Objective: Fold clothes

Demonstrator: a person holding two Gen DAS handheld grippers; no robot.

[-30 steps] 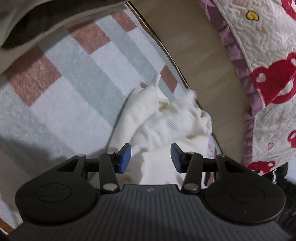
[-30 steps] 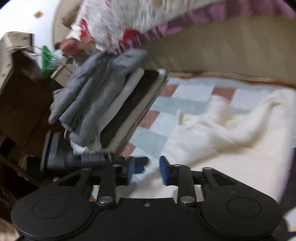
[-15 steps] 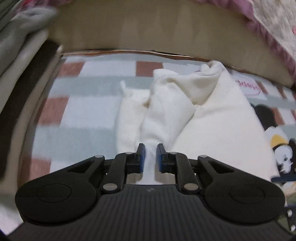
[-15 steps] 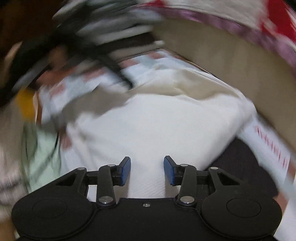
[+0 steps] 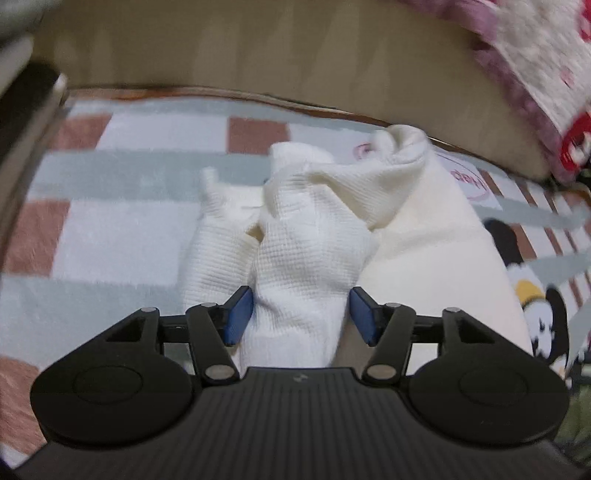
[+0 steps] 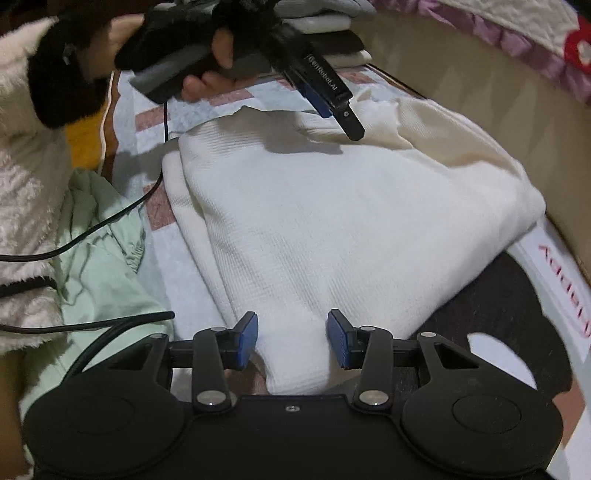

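A white waffle-knit garment lies bunched on a checked blanket. My left gripper points down at its crumpled end. Its jaws are opening, and a ridge of the cloth stands between the blue pads without being pinched. In the right wrist view the same garment spreads flatter. My right gripper hovers open over its near edge, a fold of cloth between the pads. The left gripper, held by a hand, shows at the garment's far end.
A stack of folded clothes sits at the blanket's far corner. A mint-green garment and black cables lie on the left, beside a fluffy white sleeve. A tan wall and a heart-print quilt border the blanket.
The left gripper rolled level, closed nearly shut over the cloth ridge, then opened wide again. The right gripper swung away from the folded stack and dropped to the garment's near edge.
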